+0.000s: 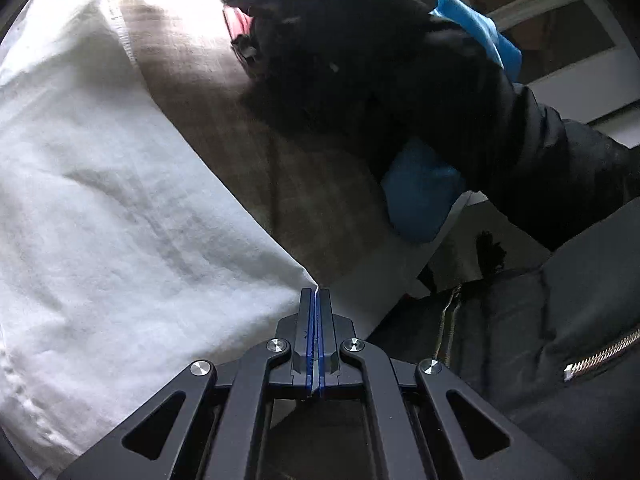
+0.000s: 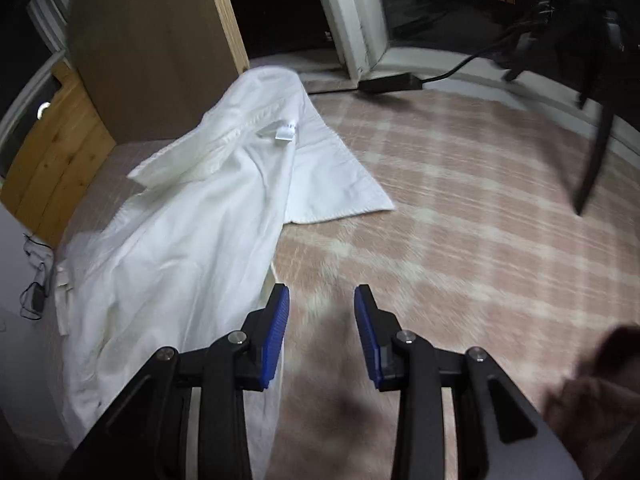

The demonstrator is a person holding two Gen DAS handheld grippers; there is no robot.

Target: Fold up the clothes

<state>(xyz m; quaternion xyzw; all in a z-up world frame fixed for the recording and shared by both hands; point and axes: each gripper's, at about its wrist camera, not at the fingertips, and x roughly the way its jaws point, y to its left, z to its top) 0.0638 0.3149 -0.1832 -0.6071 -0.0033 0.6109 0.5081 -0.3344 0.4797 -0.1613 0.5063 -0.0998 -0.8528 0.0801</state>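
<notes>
Two grippers work one white shirt (image 2: 192,216) on a pink plaid bedcover (image 2: 460,208). Left gripper (image 1: 317,294) has its blue pads pressed together, pinching a corner of the white cloth at the very tips, the fabric spreading away to their left. Right gripper (image 2: 322,300) stands spread with nothing between the pads; the shirt's edge lies just beside its left finger (image 2: 276,332)

White garment (image 2: 188,216) — soft matt cloth; plaid bedcover (image 2: 460,208) — woven fabric; headboard (image 2: 52,160) — knotty wood.
</notes>
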